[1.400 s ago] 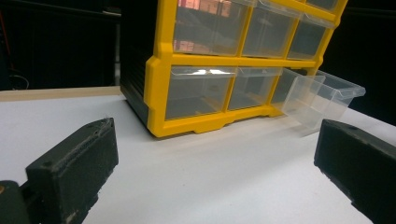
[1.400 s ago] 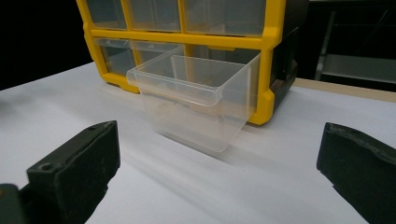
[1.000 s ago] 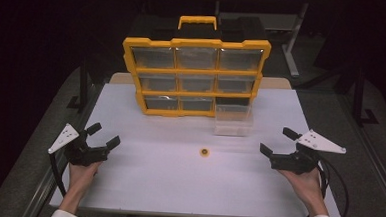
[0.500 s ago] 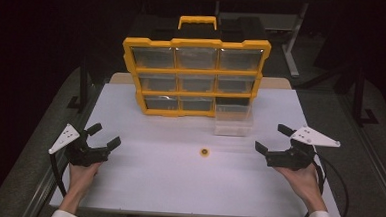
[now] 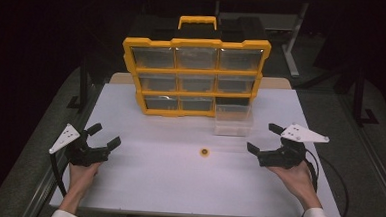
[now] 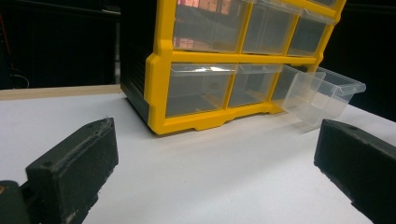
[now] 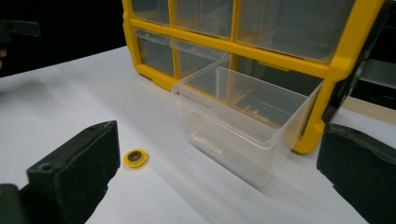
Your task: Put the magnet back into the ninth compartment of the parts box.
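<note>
A yellow organizer with clear drawers stands upright at the back of the white table. Its bottom-right clear drawer is pulled out onto the table and looks empty. A small yellow ring lies on the table in front of it. My left gripper rests open at the table's left side, holding nothing. To the ring's right, my right gripper is open and empty, pointing toward the drawer and ring.
The organizer has a yellow carry handle on top. A wooden strip runs behind the table. Dark floor and metal stands surround the table.
My right gripper has moved left and slightly forward toward the ring and drawer. The left gripper has barely shifted.
</note>
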Motion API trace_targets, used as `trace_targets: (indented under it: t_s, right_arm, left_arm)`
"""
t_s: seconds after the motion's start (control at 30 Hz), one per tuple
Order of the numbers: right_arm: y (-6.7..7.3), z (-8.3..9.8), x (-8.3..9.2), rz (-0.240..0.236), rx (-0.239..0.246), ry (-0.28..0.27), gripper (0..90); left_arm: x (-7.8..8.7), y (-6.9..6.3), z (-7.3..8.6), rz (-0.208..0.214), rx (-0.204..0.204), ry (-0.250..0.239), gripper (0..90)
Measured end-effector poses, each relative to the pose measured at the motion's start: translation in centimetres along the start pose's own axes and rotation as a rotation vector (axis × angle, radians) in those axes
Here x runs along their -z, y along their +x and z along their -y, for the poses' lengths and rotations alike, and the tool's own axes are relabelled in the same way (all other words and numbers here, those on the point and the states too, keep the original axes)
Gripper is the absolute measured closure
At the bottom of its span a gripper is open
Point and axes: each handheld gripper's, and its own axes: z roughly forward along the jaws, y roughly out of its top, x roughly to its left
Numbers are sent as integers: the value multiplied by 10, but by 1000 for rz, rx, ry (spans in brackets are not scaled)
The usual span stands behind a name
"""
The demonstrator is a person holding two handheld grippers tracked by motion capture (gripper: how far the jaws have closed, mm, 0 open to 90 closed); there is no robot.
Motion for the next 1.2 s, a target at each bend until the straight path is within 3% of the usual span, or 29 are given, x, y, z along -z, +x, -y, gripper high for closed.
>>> trace_targets:
  t_s: [0.5,1.2]
  right_arm:
    - [11,-13,-17,-42,37,10,0]
    - [26,-28,-46,-115,92,83,0]
  left_arm:
    - [0,1,0,-7,5,-2,0]
    - [0,1,-1,-7,3,-2,0]
